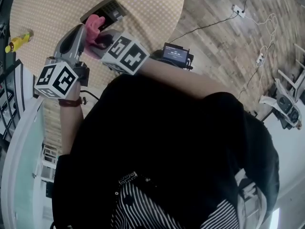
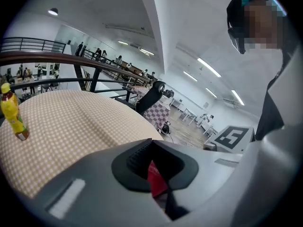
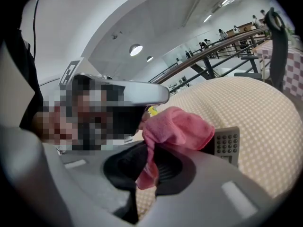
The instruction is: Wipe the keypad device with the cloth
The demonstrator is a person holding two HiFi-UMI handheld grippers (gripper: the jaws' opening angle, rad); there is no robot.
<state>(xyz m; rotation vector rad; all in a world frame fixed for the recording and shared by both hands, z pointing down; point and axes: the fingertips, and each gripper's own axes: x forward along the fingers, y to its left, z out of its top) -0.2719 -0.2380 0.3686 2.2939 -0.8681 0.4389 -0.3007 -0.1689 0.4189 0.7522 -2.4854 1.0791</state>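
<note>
Tan checked fabric covers the round table (image 1: 143,13), which fills the upper left of the head view. The right gripper (image 3: 149,167) has its jaws clamped on a hanging tail of the pink cloth (image 3: 177,129), and the rest of the cloth is bunched just above them at frame centre. The left gripper (image 2: 154,176) has its jaws together too, pinching a red-pink sliver (most likely another fold of the same cloth, though its view shows little of it). Just behind the bunch, right of centre in the right gripper view, the keypad device (image 3: 227,145) lies flat on the table. I cannot tell whether the cloth touches it.

To wipe well, I judge the cloth should meet the keys as a broad pad, not a knot. Strokes should be light and run along the device's length, since it lies loose and could slide. The table rim curves past on the right of the head view, so strokes are safer aimed toward the bare middle. The yellow bottle (image 1: 16,41) at the left edge stands well apart.
</note>
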